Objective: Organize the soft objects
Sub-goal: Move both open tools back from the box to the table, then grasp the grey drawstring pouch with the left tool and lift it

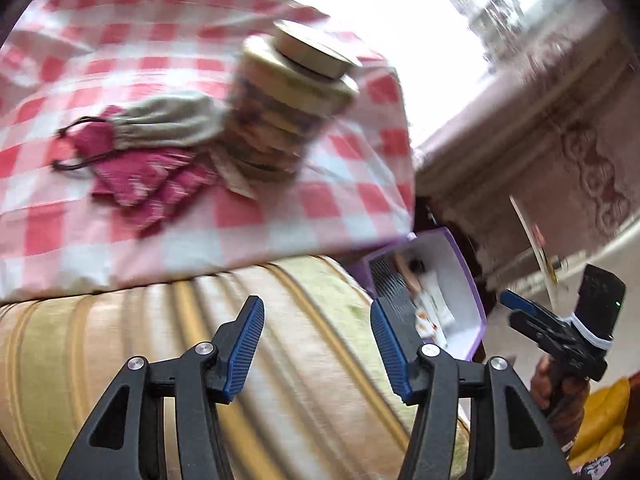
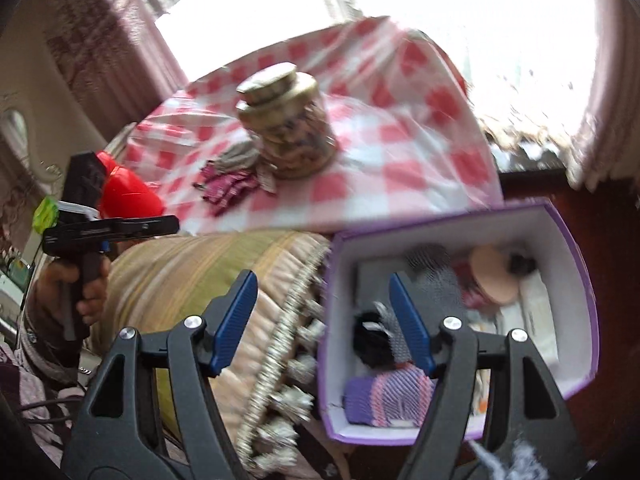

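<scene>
A red-and-white checked cloth (image 2: pixel 400 152) fills the upper middle. Lower right sits a purple box (image 2: pixel 576 264), white inside; lower left, a cushion (image 2: pixel 168 276) striped green, gold and beige.

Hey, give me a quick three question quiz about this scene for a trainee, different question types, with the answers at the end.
1. True or false: the left gripper holds a pouch.
2. Which object stands on the checked cloth beside the fabric pouches? A) a lidded jar B) a teapot C) a lamp
3. Fill in: the knitted purple piece lies inside the ____ box.

Key: 1 false, both the left and the right gripper are open and empty. 2 A, the jar. 3 purple.
</scene>
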Motion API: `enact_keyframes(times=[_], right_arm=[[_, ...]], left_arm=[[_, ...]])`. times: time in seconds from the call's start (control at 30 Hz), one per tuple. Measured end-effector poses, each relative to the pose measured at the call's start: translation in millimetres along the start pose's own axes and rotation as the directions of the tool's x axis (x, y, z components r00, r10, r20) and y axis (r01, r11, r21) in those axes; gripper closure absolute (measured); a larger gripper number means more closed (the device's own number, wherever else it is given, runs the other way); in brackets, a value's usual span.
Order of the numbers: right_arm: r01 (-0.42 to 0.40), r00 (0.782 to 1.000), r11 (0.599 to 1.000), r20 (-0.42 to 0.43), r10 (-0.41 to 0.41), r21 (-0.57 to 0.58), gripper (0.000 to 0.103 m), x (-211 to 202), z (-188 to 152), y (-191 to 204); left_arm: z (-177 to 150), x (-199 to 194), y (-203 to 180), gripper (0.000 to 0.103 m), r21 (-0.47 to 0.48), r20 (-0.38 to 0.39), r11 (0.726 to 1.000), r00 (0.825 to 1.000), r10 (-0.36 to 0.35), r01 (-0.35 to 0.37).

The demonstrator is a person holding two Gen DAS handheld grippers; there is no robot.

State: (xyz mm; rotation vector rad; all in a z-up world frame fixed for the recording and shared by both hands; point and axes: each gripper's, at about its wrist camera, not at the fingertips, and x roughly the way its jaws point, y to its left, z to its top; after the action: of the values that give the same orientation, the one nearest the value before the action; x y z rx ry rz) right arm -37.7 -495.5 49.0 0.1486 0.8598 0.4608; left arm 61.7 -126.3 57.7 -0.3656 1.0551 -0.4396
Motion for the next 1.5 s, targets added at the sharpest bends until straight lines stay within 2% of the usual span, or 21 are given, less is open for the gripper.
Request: enact_keyframes(times=[0.2,0.4,0.53,0.77,0.87,0.97,1.07,1.17,1.2,1.23,1.27,1.3,1.37,1.43,1.5], right_arm=[[-0.039,0.999,0.996,0.023,0.041,-0.082,0.027,8,39,47],[-0.053,0.998,0.988,0.013,0.055,-0.146,0.025,25,68,83],[-0.052,0.999,0.984,-0.024,0.049,-0.169,0.024,49,82,102],[-0.06,0.994,0.979,-0.096,0.042,-0.193,0.024,99,96,128],[-0.069,0.991,0.976,-0.122,0.044,-0.207,0.024,118,100,138],[-0.07,0.989,0.974,-0.146,0.039,-0.213,0.024,136,103,145],[-0.041,0.987,0.973,-0.162,0.004,-0.225,0.024,154,106,149],[-0.002,0.982,0.971,-0.183,-0.042,-0.238,0.024,172,107,151],[0.012,0.98,0.971,-0.189,-0.059,-0.239,0.024,178,107,151],[0.026,0.978,0.97,-0.196,-0.075,-0.24,0.024,183,107,150],[0.035,0.976,0.97,-0.203,-0.086,-0.24,0.024,188,107,150],[0.042,0.974,0.97,-0.207,-0.093,-0.24,0.024,191,107,149],[0.052,0.971,0.97,-0.214,-0.105,-0.239,0.024,197,108,148],[0.061,0.969,0.97,-0.22,-0.114,-0.234,0.024,201,109,147],[0.068,0.967,0.97,-0.222,-0.122,-0.234,0.024,205,110,147]], left_arm=[[9,-31,58,0.046,-0.112,0.098,0.993,0.994,0.045,-0.034],[34,-39,91,0.047,-0.13,0.16,0.99,0.984,0.077,-0.056],[61,-27,104,0.047,-0.09,0.159,0.99,0.979,0.125,-0.112],[114,21,121,0.047,-0.026,0.117,0.979,0.972,0.201,-0.2],[132,38,128,0.047,-0.006,0.117,0.965,0.958,0.261,-0.262],[147,53,130,0.047,0.05,0.131,0.941,0.937,0.325,-0.334],[154,68,126,0.047,0.128,0.136,0.915,0.921,0.366,-0.383],[155,89,127,0.047,0.189,0.104,0.892,0.912,0.397,-0.41],[154,94,128,0.06,0.201,0.097,0.889,0.911,0.4,-0.412],[152,98,128,0.075,0.22,0.103,0.875,0.902,0.42,-0.432],[150,98,126,0.078,0.239,0.128,0.855,0.888,0.441,-0.459],[148,94,125,0.083,0.24,0.143,0.857,0.89,0.433,-0.456],[147,81,124,0.087,0.222,0.17,0.873,0.899,0.404,-0.434],[147,68,120,0.088,0.212,0.207,0.875,0.895,0.395,-0.435],[146,53,119,0.088,0.188,0.233,0.892,0.901,0.367,-0.412]])
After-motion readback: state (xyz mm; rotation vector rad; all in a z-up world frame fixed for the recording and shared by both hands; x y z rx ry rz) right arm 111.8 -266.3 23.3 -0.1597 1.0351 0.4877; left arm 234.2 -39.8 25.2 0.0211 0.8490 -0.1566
